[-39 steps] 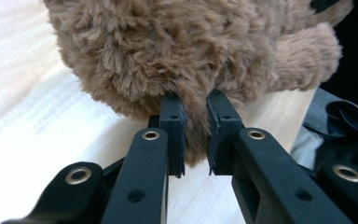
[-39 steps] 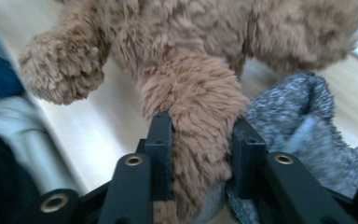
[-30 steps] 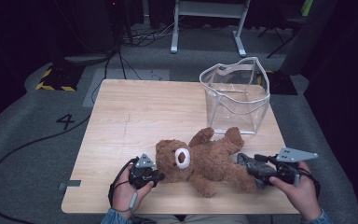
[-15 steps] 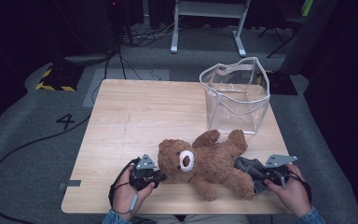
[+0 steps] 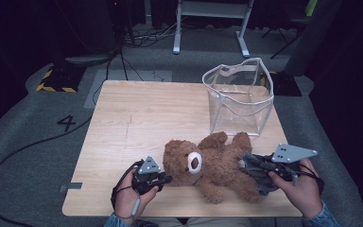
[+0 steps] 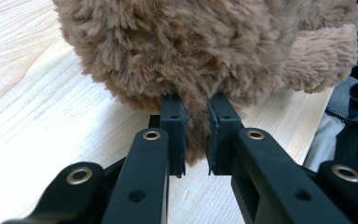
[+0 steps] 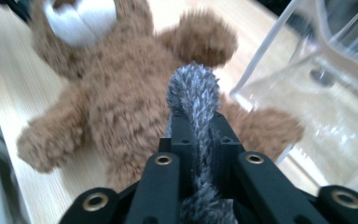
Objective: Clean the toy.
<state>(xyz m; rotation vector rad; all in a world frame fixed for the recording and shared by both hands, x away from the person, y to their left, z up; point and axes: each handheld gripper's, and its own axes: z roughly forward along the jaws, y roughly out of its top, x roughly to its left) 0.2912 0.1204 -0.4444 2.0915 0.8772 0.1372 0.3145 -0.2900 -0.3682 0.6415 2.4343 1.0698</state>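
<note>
A brown teddy bear (image 5: 212, 165) lies on its back near the front edge of the wooden table (image 5: 137, 123), head to the left. My left gripper (image 5: 168, 178) is shut on a tuft of fur at the bear's head (image 6: 191, 46); the fur is pinched between its pads (image 6: 175, 130). At the bear's legs, my right gripper (image 5: 249, 164) has just been closing its jaws. They are shut on a strip of grey fuzzy fabric (image 7: 191, 88), which sticks up over the bear's belly (image 7: 121, 102). More of the grey fabric (image 5: 261, 182) hangs below that hand.
A clear plastic bag (image 5: 238, 97) stands open at the table's back right, just beyond the bear's paws; in the right gripper view the clear plastic bag (image 7: 326, 93) is close on the right. Bare tabletop stretches to the left and back. Cables lie on the floor behind.
The right gripper has moved in toward the bear's legs, closed on the grey fabric and risen a little. The left gripper has kept its hold and place.
</note>
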